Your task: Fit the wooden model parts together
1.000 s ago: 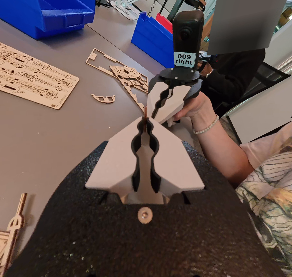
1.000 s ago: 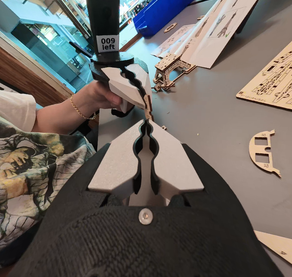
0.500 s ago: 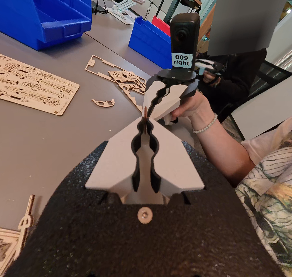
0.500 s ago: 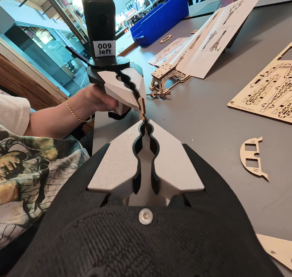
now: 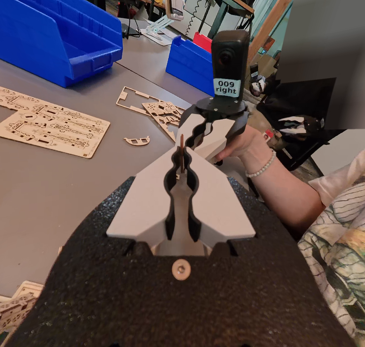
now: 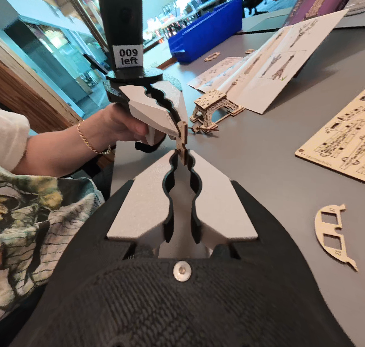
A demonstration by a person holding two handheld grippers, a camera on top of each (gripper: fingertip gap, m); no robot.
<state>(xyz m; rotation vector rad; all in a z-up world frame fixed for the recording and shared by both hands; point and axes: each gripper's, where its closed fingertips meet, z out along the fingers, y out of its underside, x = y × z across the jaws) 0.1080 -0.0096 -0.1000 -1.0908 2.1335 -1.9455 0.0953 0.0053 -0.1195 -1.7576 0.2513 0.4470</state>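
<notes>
My left gripper (image 5: 181, 149) is shut on a small flat wooden part (image 5: 182, 153), seen edge-on between its tips. My right gripper (image 6: 181, 152) is shut on the lower end of the small wooden parts (image 6: 182, 139). The two grippers meet tip to tip above the grey table (image 6: 266, 169), where the parts join. The right gripper shows in the left wrist view (image 5: 192, 142), and the left gripper in the right wrist view (image 6: 177, 133). A part-built wooden tower base (image 6: 213, 106) stands behind.
Punched wooden sheets (image 5: 49, 128) (image 6: 339, 139) lie flat. A curved arch part (image 6: 333, 236) (image 5: 137, 140) and loose frames (image 5: 158, 110) lie nearby. An instruction sheet (image 6: 276, 64) leans at the back. Blue bins (image 5: 59, 41) (image 5: 187, 64) stand beyond. The tips of both grippers are at nearly the same place. Both grippers' tips are roughly 15 centimeters from the part-built wooden tower base (image 6: 213, 106).
The grippers stay tip to tip. The wooden parts now reach deeper between my right gripper's fingers. Both views have tilted slightly upward.
</notes>
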